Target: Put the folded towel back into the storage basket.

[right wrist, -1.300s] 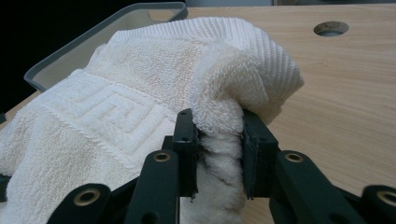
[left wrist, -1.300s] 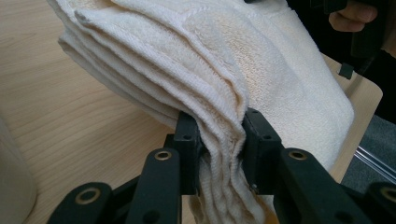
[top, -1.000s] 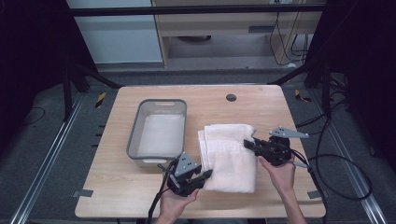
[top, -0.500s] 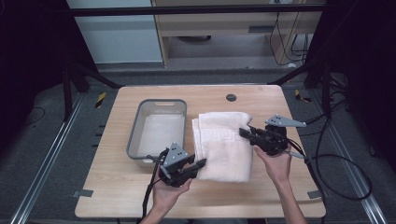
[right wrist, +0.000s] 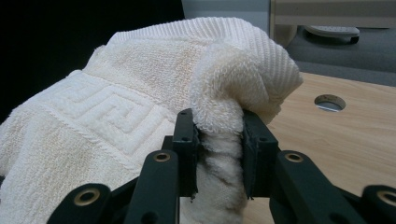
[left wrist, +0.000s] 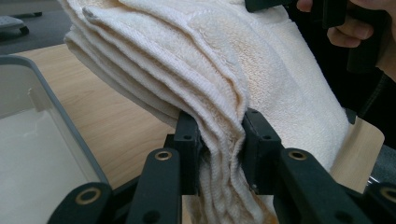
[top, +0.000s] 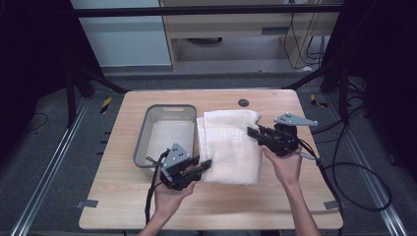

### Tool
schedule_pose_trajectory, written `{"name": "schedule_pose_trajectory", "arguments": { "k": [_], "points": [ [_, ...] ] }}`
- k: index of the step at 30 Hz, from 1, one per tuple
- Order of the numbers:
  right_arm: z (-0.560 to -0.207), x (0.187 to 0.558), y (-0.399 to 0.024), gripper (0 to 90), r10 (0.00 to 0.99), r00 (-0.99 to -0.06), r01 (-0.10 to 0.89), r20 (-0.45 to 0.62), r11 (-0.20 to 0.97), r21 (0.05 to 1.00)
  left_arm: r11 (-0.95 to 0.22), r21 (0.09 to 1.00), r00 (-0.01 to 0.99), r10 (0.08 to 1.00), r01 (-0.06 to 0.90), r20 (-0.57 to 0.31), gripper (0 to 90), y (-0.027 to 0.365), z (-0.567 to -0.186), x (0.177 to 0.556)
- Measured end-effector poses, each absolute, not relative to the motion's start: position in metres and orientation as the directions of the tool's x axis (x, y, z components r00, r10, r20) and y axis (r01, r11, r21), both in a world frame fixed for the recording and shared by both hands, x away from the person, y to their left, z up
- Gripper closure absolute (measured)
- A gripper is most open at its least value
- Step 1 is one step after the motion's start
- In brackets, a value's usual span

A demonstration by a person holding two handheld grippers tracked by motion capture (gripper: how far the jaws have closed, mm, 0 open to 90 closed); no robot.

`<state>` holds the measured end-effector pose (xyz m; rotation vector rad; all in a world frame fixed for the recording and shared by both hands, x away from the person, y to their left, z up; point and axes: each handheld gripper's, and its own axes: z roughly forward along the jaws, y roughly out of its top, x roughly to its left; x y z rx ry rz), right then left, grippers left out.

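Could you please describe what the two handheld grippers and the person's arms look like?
Both the left gripper and right gripper are black, each with two flat jaws on bolted linkage arms, a grey three-cornered plate on top and a trailing black cable. The forearms are bare, with no sleeves visible.

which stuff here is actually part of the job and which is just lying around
In the job:
- folded towel, pinched at two edges
- left gripper, shut on the towel
- right gripper, shut on the towel
- grey bin, beside the towel, perhaps its destination

Lying about:
- round hole in the table
- yellow-black tool on the floor
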<state>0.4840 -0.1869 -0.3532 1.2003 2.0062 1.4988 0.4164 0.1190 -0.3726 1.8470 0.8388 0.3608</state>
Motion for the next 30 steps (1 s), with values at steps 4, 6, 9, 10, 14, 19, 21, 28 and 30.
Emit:
{"name": "schedule_pose_trajectory", "arguments": {
  "k": [4, 6, 9, 10, 14, 19, 21, 28, 30],
  "points": [
    [-0.348, 0.488, -0.181, 70.9, 0.796, -0.577, 0.4, 0.182, 0.082, 0.913, -0.224, 0.899, 0.706, 0.697, 0.377, -0.122, 69.5, 0.123, -0.37, 0.418],
    [-0.348, 0.489, -0.179, 70.9, 0.795, -0.579, 0.397, 0.181, 0.081, 0.914, -0.219, 0.9, 0.703, 0.7, 0.377, -0.124, 69.5, 0.125, -0.368, 0.419],
    [-0.345, 0.492, -0.173, 70.9, 0.793, -0.581, 0.396, 0.181, 0.082, 0.914, -0.215, 0.902, 0.695, 0.709, 0.375, -0.12, 69.5, 0.13, -0.367, 0.42],
    [-0.345, 0.492, -0.173, 70.9, 0.793, -0.581, 0.396, 0.181, 0.082, 0.914, -0.215, 0.902, 0.695, 0.709, 0.375, -0.12, 69.5, 0.13, -0.367, 0.42],
    [-0.343, 0.495, -0.167, 70.8, 0.791, -0.585, 0.39, 0.179, 0.081, 0.917, -0.203, 0.907, 0.686, 0.718, 0.37, -0.119, 69.5, 0.137, -0.363, 0.423],
    [-0.337, 0.5, -0.158, 70.8, 0.785, -0.594, 0.387, 0.177, 0.085, 0.918, -0.188, 0.911, 0.678, 0.724, 0.366, -0.123, 69.5, 0.147, -0.36, 0.425],
    [-0.334, 0.503, -0.152, 70.8, 0.783, -0.597, 0.383, 0.174, 0.088, 0.919, -0.181, 0.913, 0.673, 0.729, 0.366, -0.125, 69.6, 0.152, -0.358, 0.427],
    [-0.33, 0.511, -0.136, 70.8, 0.779, -0.605, 0.376, 0.165, 0.098, 0.921, -0.159, 0.913, 0.654, 0.743, 0.377, -0.141, 69.6, 0.164, -0.356, 0.43],
    [-0.33, 0.512, -0.133, 70.8, 0.779, -0.606, 0.374, 0.162, 0.098, 0.922, -0.156, 0.912, 0.647, 0.749, 0.379, -0.141, 69.6, 0.168, -0.356, 0.431]
  ]
}}
